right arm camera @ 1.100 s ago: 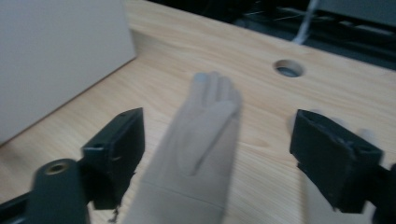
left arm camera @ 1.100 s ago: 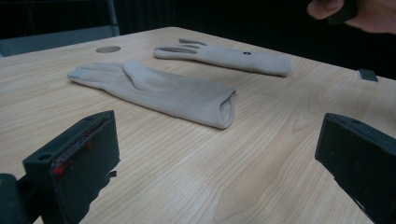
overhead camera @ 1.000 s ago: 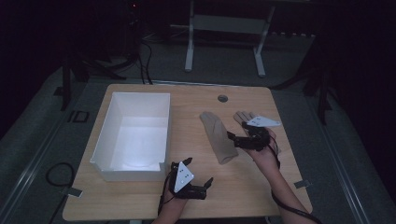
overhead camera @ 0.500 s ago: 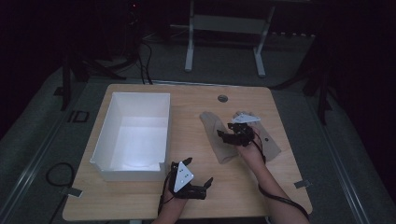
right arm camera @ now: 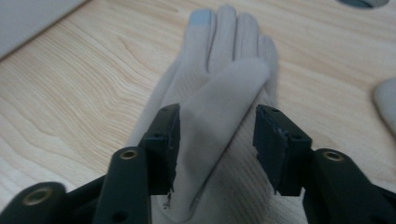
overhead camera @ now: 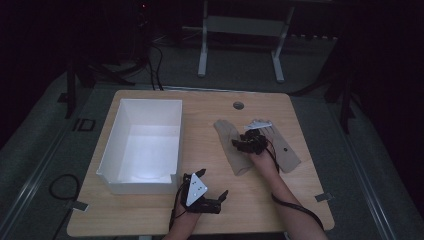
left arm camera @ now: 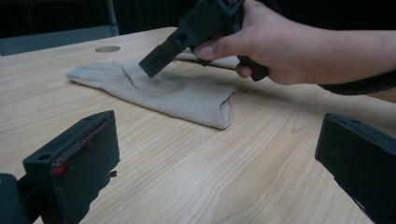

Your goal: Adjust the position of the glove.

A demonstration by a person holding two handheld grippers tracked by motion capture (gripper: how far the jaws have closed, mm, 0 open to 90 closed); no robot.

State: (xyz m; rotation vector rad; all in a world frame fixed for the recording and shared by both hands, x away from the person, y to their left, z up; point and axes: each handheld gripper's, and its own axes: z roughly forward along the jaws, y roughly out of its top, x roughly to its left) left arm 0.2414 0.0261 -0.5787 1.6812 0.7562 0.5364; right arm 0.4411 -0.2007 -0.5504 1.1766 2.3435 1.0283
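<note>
Open-topped white rectangular plastic bin point(overhead camera: 142, 145): left half of the high view, on the light wooden table point(overhead camera: 210, 210); its long axis runs up and down the frame, and its pale floor is bare. Near beige fabric glove point(overhead camera: 234, 150): centre-right of the high view, flat on the wood, long axis running from upper left to lower right, fingers toward the top of the frame and cuff toward the bottom. In the right gripper view this glove's fingers point to the top of the frame, one fingertip grey-blue, the thumb folded over the palm; in the left gripper view it stretches from fingertips at centre left to the open cuff at centre. Second beige fabric glove point(overhead camera: 286, 155): just right of the first, partly under the hand. Right black two-jaw gripper point(right arm camera: 215, 140): over the near glove's palm, jaws half-parted, having just been closing, with the thumb fabric between them and the pads not yet pressing on it. Left black two-jaw gripper point(overhead camera: 220, 199): lower centre of the high view, on bare wood, jaws wide apart, nothing between them. Round grey grommet point(overhead camera: 238, 105): upper centre of the table.
</note>
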